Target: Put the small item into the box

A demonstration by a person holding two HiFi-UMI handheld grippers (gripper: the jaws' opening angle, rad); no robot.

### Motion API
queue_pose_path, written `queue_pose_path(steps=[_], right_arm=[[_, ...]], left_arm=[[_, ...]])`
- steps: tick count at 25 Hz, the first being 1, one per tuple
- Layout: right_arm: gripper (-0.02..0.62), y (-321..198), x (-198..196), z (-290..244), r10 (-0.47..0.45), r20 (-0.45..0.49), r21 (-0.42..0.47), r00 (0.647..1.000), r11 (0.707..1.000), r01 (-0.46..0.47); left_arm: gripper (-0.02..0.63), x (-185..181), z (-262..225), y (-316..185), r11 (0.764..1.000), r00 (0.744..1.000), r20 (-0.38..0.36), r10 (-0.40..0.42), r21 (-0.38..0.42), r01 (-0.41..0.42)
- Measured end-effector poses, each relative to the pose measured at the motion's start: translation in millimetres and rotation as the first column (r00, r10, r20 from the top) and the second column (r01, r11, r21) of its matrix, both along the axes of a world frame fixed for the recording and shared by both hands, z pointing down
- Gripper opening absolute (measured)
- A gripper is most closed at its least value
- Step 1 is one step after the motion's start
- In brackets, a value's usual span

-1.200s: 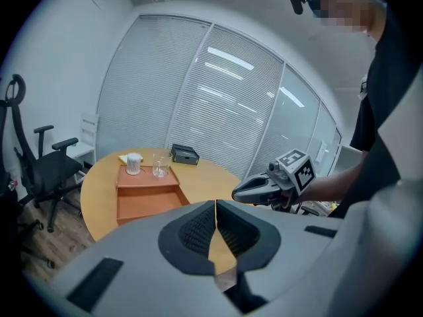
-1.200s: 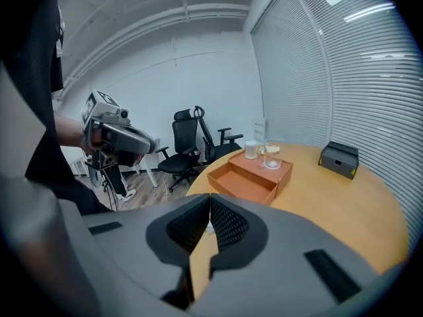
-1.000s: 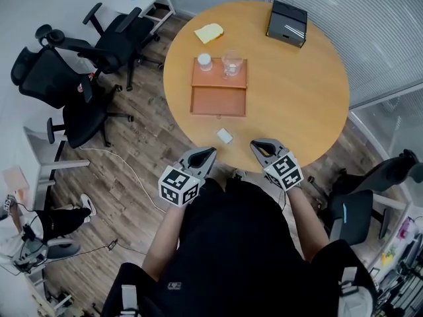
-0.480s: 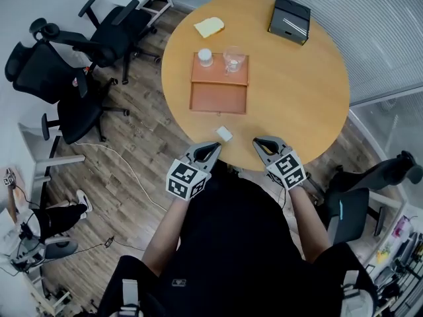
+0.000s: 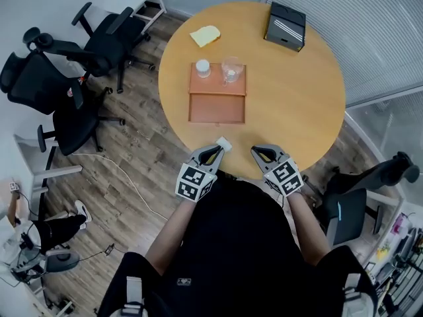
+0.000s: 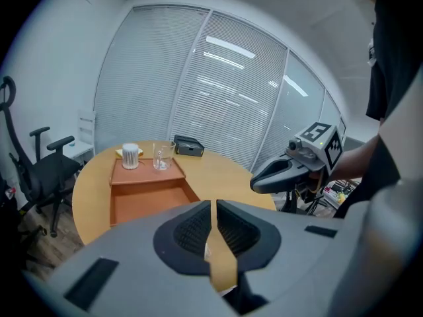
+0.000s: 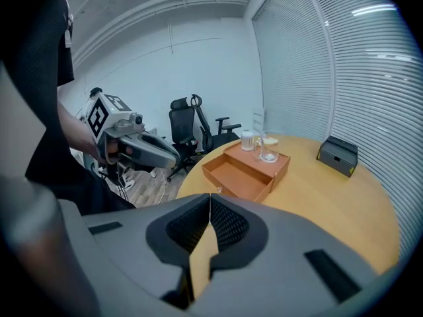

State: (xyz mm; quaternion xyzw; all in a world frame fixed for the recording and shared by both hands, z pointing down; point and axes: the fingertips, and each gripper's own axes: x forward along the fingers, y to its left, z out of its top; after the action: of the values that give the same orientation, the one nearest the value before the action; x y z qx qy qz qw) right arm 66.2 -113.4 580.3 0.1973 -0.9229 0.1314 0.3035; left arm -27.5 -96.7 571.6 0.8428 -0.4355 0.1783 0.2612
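Note:
The small white item (image 5: 224, 142) lies near the round table's front edge. Just short of it is the tip of my left gripper (image 5: 215, 149), its jaws shut with nothing held; whether it touches the item I cannot tell. In the left gripper view the closed jaws (image 6: 213, 207) hide all of the item but a white sliver. The orange box (image 5: 217, 107) with its drawer pulled open sits mid-table, beyond the item. My right gripper (image 5: 257, 150) hovers over the front edge to the right, jaws closed on nothing (image 7: 210, 203).
A white cylinder (image 5: 203, 67) and a glass cup (image 5: 231, 68) stand on the box's top. A black case (image 5: 285, 25) and a yellow pad (image 5: 205, 35) lie at the table's far side. Office chairs (image 5: 73, 78) stand left of the table.
My left gripper has come down and moved right toward the small item, closing the gap to it. The right gripper has stayed about where it was.

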Motion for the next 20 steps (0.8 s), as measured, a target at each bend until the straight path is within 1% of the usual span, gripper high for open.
queue_pose_path(steps=[4,6,7,9,11,14,17,20], right_arm=[[0.005,-5.7,-5.3,1.0,-0.009,-0.011,0.007,1.000,1.000,0.009],[0.005,-6.9,-5.4,2.1,-0.011,-0.016,0.007,1.000,1.000,0.011],[0.005,-7.3,-5.6,2.9,-0.011,-0.018,0.005,1.000,1.000,0.011],[0.005,-7.1,-6.7,3.6,-0.011,-0.019,0.002,1.000,1.000,0.011],[0.005,-5.6,-6.7,4.6,-0.013,-0.023,-0.003,1.000,1.000,0.013],[0.005,-4.2,-5.0,8.3,-0.008,-0.027,-0.016,1.000,1.000,0.008],[0.005,-3.4,-3.3,12.5,0.001,-0.026,-0.028,1.000,1.000,-0.001],[0.005,-1.3,-7.5,11.4,0.004,-0.022,-0.031,1.000,1.000,-0.005]], left_arm=[[0.036,0.2,23.8,-5.6,0.997,1.000,-0.027,0.009,-0.071,-0.011],[0.066,3.9,37.1,-6.5,0.994,0.999,-0.027,0.026,-0.105,-0.028],[0.087,5.9,43.3,-6.8,0.993,0.999,-0.016,0.038,-0.115,-0.039],[0.160,9.5,53.2,-7.8,0.991,0.998,0.006,0.056,-0.125,-0.055],[0.206,12.7,60.0,-9.2,0.990,0.998,0.016,0.062,-0.130,-0.059],[0.247,15.0,75.0,-10.8,0.986,0.995,0.059,0.081,-0.150,-0.071],[0.269,17.8,101.4,-8.7,0.974,0.983,0.126,0.136,-0.196,-0.110],[0.272,17.6,116.7,-8.0,0.966,0.977,0.148,0.154,-0.231,-0.117]])
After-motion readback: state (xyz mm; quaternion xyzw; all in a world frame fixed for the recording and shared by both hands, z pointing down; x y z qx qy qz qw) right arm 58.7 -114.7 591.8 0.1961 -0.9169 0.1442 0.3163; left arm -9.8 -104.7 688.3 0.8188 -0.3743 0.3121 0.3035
